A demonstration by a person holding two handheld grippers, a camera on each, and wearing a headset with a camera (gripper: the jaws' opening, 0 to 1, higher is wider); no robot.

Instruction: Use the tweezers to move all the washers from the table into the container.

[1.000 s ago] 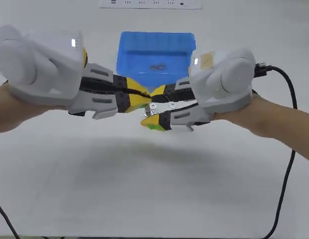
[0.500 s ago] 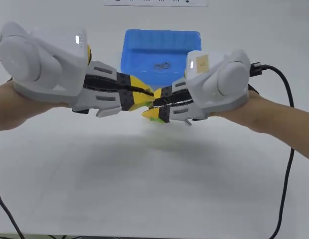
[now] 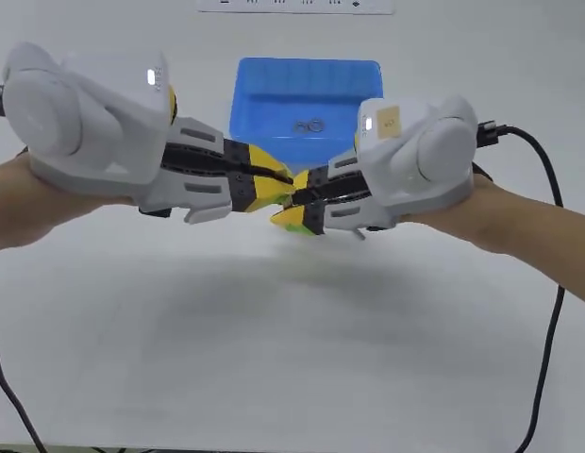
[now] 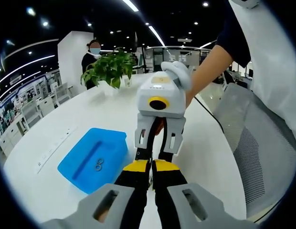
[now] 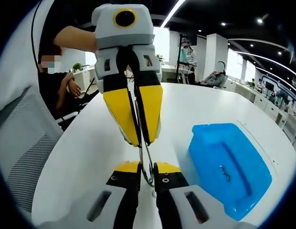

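My left gripper (image 3: 278,181) and right gripper (image 3: 297,203) meet tip to tip above the white table (image 3: 292,321), just in front of the blue container (image 3: 307,80). In the right gripper view, thin metal tweezers (image 5: 147,162) run from the left gripper's (image 5: 142,138) yellow jaws down into my right gripper (image 5: 147,168). Both pairs of jaws are shut on them. The left gripper (image 4: 151,168) faces the right gripper's body (image 4: 158,102). Two washers (image 3: 309,125) lie inside the container (image 5: 229,167). The grippers hide the table under their tips.
A black cable (image 3: 547,283) trails from the right gripper down the table's right side. A power strip (image 3: 292,5) lies at the far edge beyond the container. A potted plant (image 4: 110,71) stands at the far end, and people are in the background.
The two grippers have closed in on each other, so their tips now overlap. They cover the metal parts that showed between them a second ago. The head view shifted slightly.
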